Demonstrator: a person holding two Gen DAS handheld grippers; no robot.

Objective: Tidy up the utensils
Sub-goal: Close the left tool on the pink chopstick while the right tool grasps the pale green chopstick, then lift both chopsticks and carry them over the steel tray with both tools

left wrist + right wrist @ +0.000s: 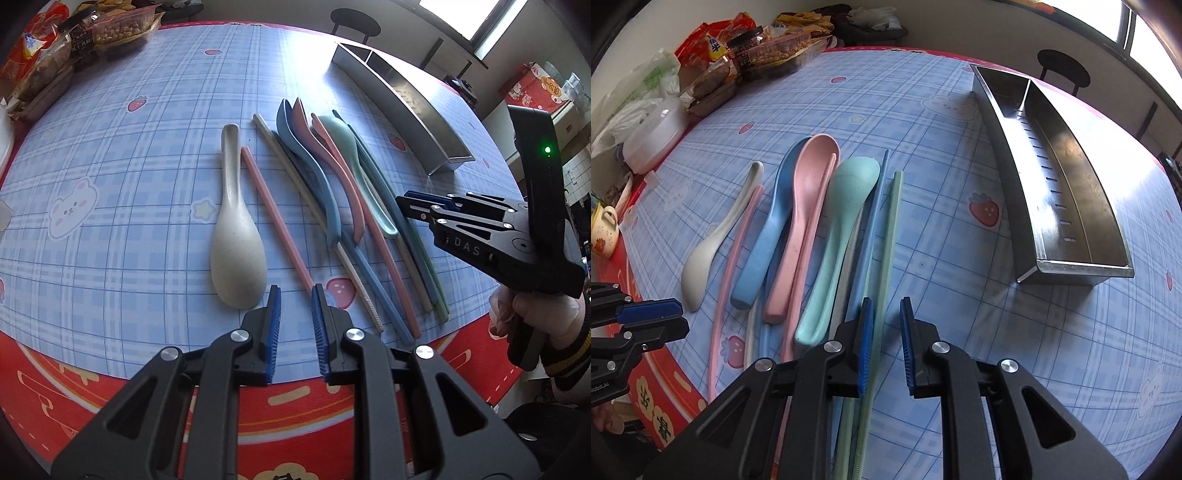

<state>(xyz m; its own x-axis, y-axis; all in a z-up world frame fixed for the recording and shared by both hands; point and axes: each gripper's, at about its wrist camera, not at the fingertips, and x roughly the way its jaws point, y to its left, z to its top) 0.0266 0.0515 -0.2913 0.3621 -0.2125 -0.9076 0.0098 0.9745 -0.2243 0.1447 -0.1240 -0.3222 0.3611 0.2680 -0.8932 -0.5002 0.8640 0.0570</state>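
Observation:
Several pastel utensils lie side by side on the blue plaid tablecloth: a white spoon [236, 236] [713, 236], a pink chopstick [275, 218], a blue spoon [768, 236], a pink spoon [801, 206], a mint spoon [842, 229], and blue and green chopsticks [886, 236]. A two-compartment metal tray [1067, 184] [406, 99] stands to the right. My left gripper [295, 328] is open and empty, just in front of the white spoon's bowl. My right gripper [886, 343] is open and empty above the green chopsticks' near ends; it also shows in the left wrist view [424, 206].
Snack packets [757, 48] and plastic bags crowd the far left corner. A white lidded container [653, 136] and a mug [604, 232] sit at the left edge. A red mat [110, 369] borders the table's near edge. A black stool [1063, 70] stands beyond the table.

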